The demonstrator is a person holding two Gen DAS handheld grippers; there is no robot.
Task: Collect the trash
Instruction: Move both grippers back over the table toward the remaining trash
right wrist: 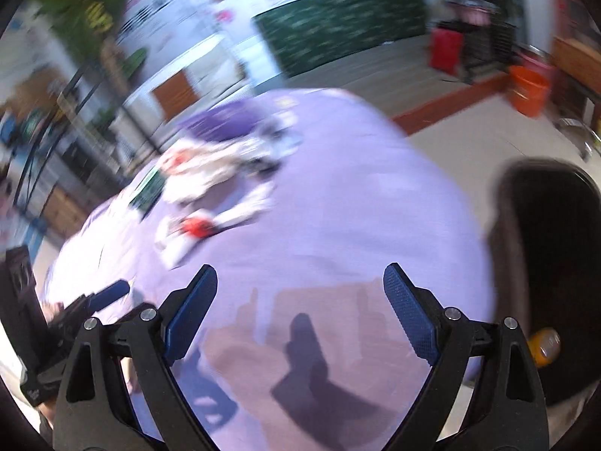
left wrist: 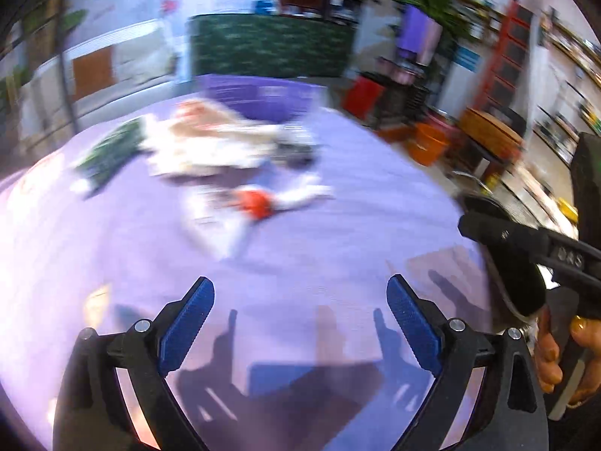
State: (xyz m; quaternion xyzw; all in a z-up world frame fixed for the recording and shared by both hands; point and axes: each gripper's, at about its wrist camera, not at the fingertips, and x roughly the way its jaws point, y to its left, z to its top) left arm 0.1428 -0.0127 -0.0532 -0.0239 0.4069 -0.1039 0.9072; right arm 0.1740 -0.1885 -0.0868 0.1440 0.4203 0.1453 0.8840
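Blurred trash lies on the far half of a table under a lavender cloth point(left wrist: 338, 225): crumpled white wrappers point(left wrist: 210, 146), a green packet point(left wrist: 109, 150), a red-orange piece point(left wrist: 255, 203) and a purple box point(left wrist: 259, 97). My left gripper point(left wrist: 300, 282) hangs open over the near bare cloth, nothing between its blue pads. My right gripper point(right wrist: 300, 267) is also open and empty, short of the same wrappers point(right wrist: 210, 169) and red piece point(right wrist: 195, 227). A black bin point(right wrist: 556, 263) stands off the table's right edge with an orange-yellow thing point(right wrist: 544, 345) in it.
A hand point(left wrist: 552, 357) holds the right gripper at the left wrist view's right edge. An orange bucket point(right wrist: 527, 90), a red container point(right wrist: 445, 50) and a green-covered counter point(right wrist: 338, 22) stand on the floor beyond the table. Both views are motion-blurred.
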